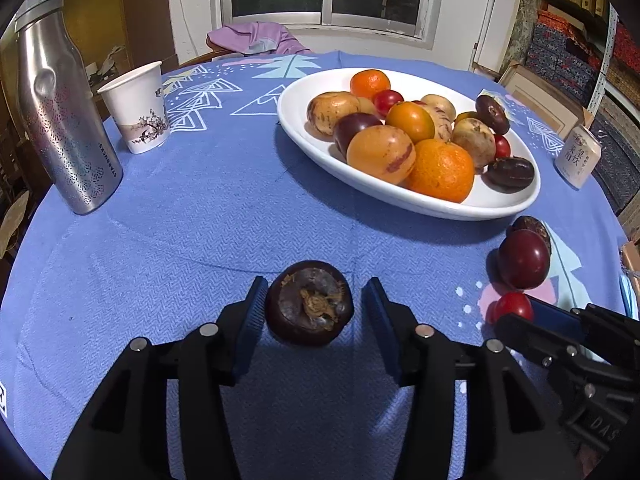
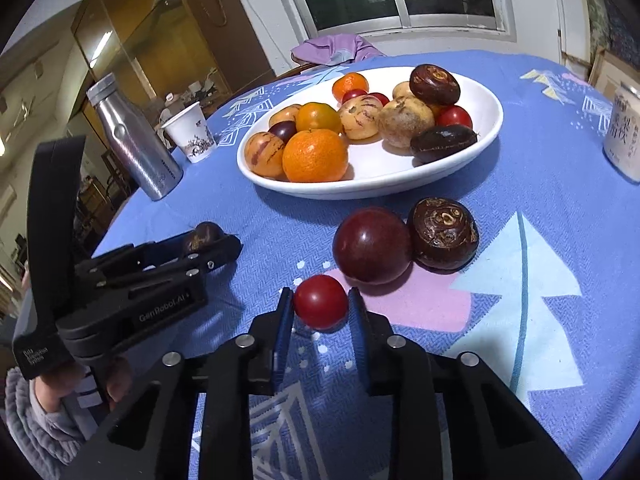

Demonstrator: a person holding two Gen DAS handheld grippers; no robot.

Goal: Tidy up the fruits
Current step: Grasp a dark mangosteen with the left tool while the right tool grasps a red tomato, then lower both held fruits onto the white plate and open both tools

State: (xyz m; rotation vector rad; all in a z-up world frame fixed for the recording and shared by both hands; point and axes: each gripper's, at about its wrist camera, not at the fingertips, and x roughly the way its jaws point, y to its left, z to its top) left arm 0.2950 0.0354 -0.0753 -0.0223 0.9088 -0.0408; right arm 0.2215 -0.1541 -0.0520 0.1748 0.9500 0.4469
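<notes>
Both grippers staged for a pick, nothing clamped yet.

Left gripper [image 1: 314,306]: fingers open around the dark water chestnut [image 1: 309,303] on the near desk [image 1: 200,220]. Left pad touching or just shy of it, right pad with a clear gap (fruit off-centre toward the left pad). Better to shift right a touch before closing, so the fruit is not shoved sideways. Close across the widest part; skin looks hard and smooth, so moderate squeeze, slow lift.

Right gripper [image 2: 320,308]: fingers open, flanking the small red tomato [image 2: 321,301], both pads just beside it, no visible contact. Soft fruit by the look of it: gentle close only. Plum [image 2: 372,245] and second water chestnut [image 2: 443,233] sit just beyond, touching each other; no further push forward, or the plum gets nudged.

Likely target: white plate [image 2: 486,140] at far centre, already heaped. Free space on its near right part.

Pose: both held low and roughly level, pointing toward the far side; left gripper seen side-on in the right wrist view, hand [image 2: 114,380] wrapped on its handle.
</notes>
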